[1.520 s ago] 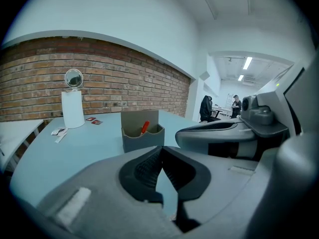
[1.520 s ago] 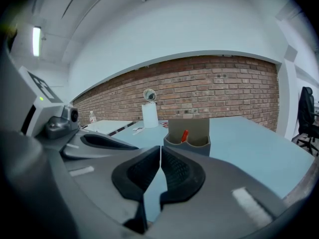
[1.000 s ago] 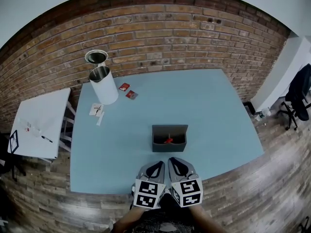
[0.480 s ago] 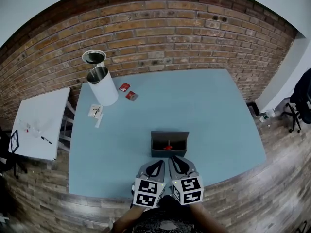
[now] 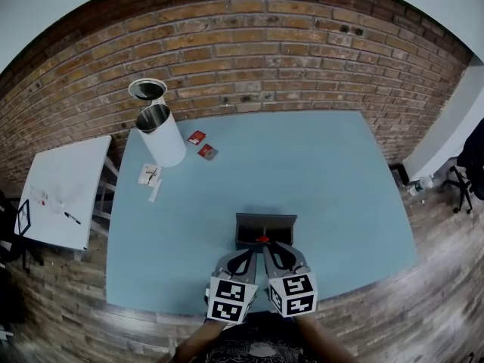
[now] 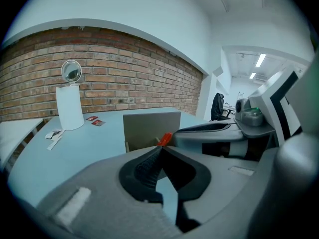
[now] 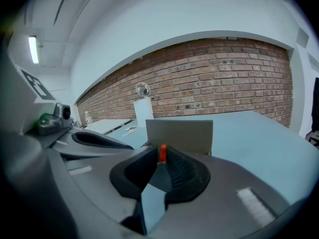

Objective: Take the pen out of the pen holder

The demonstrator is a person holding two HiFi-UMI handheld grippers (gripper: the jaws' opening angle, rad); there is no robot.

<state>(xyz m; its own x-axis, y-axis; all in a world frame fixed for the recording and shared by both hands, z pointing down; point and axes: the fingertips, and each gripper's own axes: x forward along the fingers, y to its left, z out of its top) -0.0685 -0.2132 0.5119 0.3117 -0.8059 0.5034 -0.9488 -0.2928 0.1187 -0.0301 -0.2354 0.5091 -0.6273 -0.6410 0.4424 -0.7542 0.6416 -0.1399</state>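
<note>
A dark grey box-shaped pen holder (image 5: 265, 224) stands near the front edge of the blue table (image 5: 318, 172). The red end of a pen (image 5: 262, 239) sticks up inside it. My left gripper (image 5: 246, 254) and right gripper (image 5: 271, 249) sit side by side just in front of the holder, both shut and empty. In the left gripper view the pen (image 6: 165, 139) shows past the closed tips of the left gripper (image 6: 160, 150), slightly right, in front of the holder (image 6: 149, 127). In the right gripper view the pen (image 7: 162, 152) stands straight ahead of the right gripper (image 7: 160, 162), before the holder (image 7: 182, 133).
A white cylinder bin (image 5: 162, 136) and a round metal container (image 5: 148, 89) stand at the table's far left. Two red packets (image 5: 201, 144) and white paper slips (image 5: 150, 175) lie near them. A white side table (image 5: 64, 191) is on the left, an office chair (image 5: 470, 165) on the right.
Both grippers have moved forward together. The pen holder now lies right at their tips, where a second ago a strip of table showed between.
</note>
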